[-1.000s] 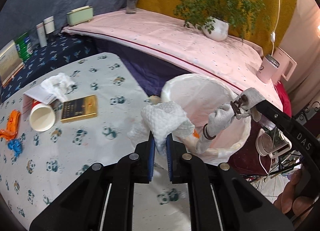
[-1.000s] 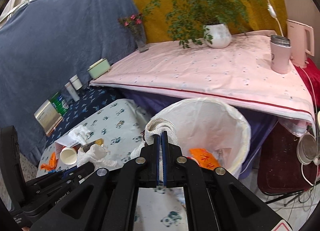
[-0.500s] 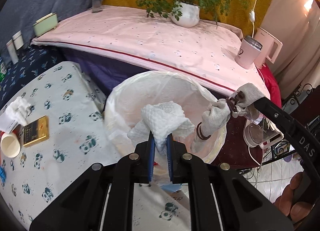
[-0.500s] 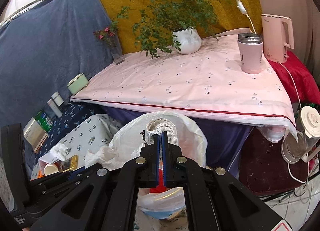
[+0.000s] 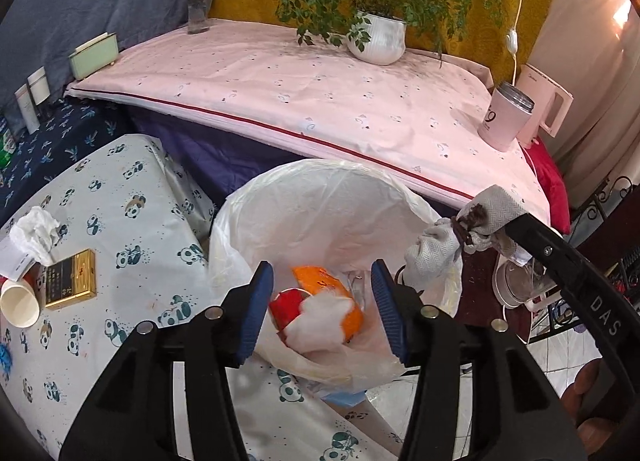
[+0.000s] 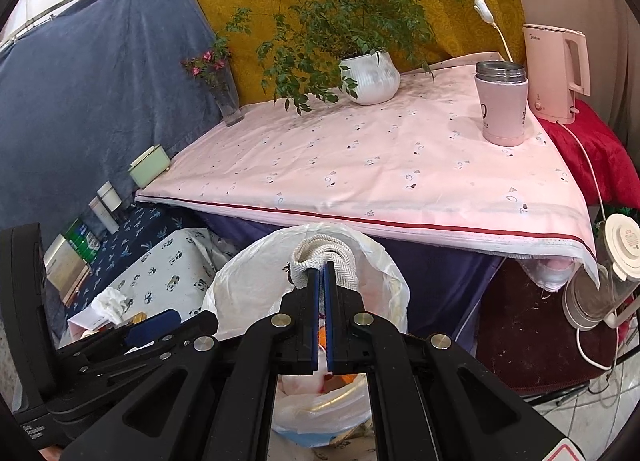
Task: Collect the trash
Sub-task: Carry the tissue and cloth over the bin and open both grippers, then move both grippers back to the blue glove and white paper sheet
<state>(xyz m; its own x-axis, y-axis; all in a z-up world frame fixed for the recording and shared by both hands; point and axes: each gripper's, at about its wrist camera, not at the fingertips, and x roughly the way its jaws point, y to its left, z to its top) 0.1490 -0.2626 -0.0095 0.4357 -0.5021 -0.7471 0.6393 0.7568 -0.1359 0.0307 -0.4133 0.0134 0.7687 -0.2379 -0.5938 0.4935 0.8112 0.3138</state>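
Note:
My left gripper is open and empty right above the white-lined trash bin. A crumpled white tissue lies inside the bin on orange and red trash. My right gripper is shut on a white woven cloth and holds it over the bin's far rim; the cloth also shows in the left wrist view. Another crumpled tissue, a paper cup and a gold box lie on the panda-print table.
A pink-covered table stands behind the bin with a potted plant, a flower vase, a green box, a pink tumbler and a kettle. A blender stands at the right on the floor side.
My left gripper opened and the white tissue dropped into the bin. The right gripper still holds the cloth by the bin rim.

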